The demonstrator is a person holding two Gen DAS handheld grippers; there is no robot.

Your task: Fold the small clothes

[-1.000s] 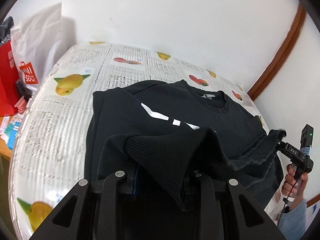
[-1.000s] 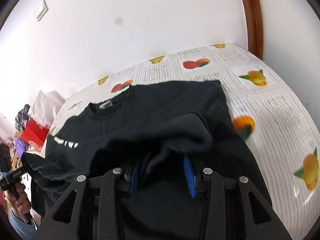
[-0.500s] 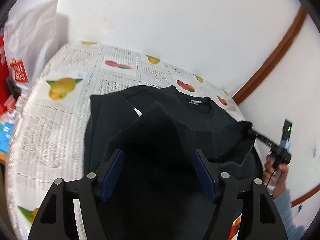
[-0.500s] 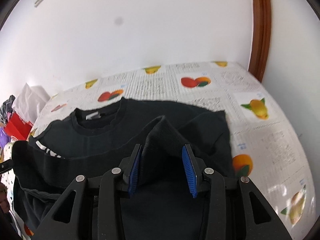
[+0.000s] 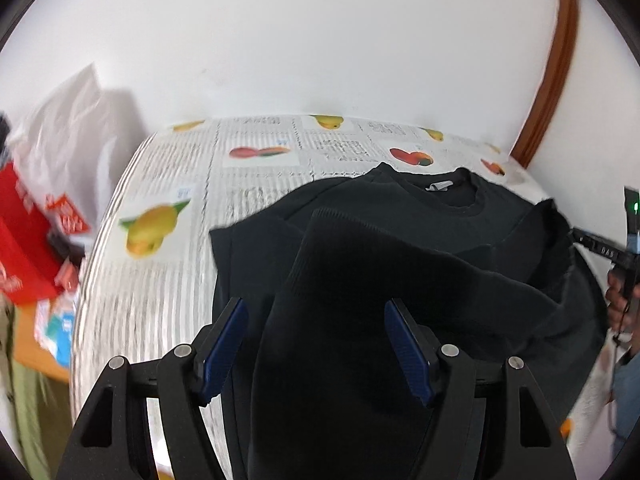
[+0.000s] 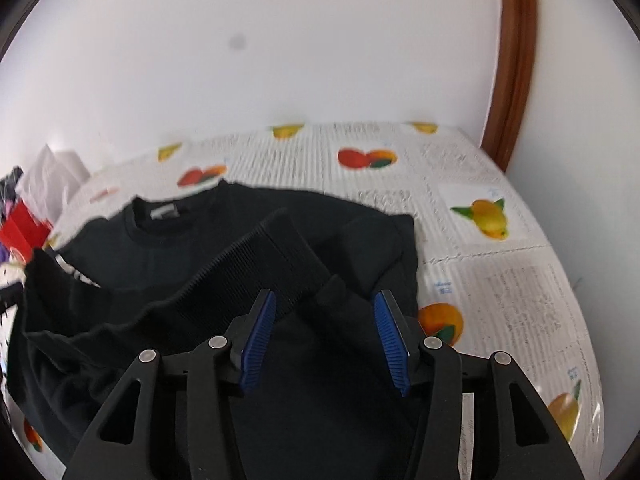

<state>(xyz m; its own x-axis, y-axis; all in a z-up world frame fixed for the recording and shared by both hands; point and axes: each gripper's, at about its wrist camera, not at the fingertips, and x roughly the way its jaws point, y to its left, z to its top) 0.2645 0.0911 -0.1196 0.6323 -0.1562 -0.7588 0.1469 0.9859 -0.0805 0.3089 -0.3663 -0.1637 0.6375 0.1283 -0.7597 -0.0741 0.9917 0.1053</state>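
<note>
Left wrist view: the left tool (image 5: 316, 344) has its jaws spread wide, blue pads (image 5: 224, 344) clear of the cloth on both sides. Between them hangs a fold of the black sweater (image 5: 360, 272), its ribbed hem draped loose over the body, gripped by nothing. The sweater lies on the counter (image 5: 160, 280), which wears a cloth printed with fruit and text; the collar (image 5: 448, 196) points to the far side, near the white wall (image 5: 320, 40). At the far right edge the right tool (image 5: 600, 248) shows, a hand (image 5: 620, 304) on its grip, cloth bunched at its tip. A red bag (image 5: 24, 248) and a white bag (image 5: 68, 140) sit off to the left.

Right wrist view: the right tool (image 6: 324, 336) is opening its jaws. The ribbed hem (image 6: 276, 264) of the sweater (image 6: 200, 248) lies across the gap, brushing the left pad (image 6: 256, 344); the right pad stands free, so no firm hold. A brown wooden trim (image 6: 516, 60) runs up the far right.
</note>
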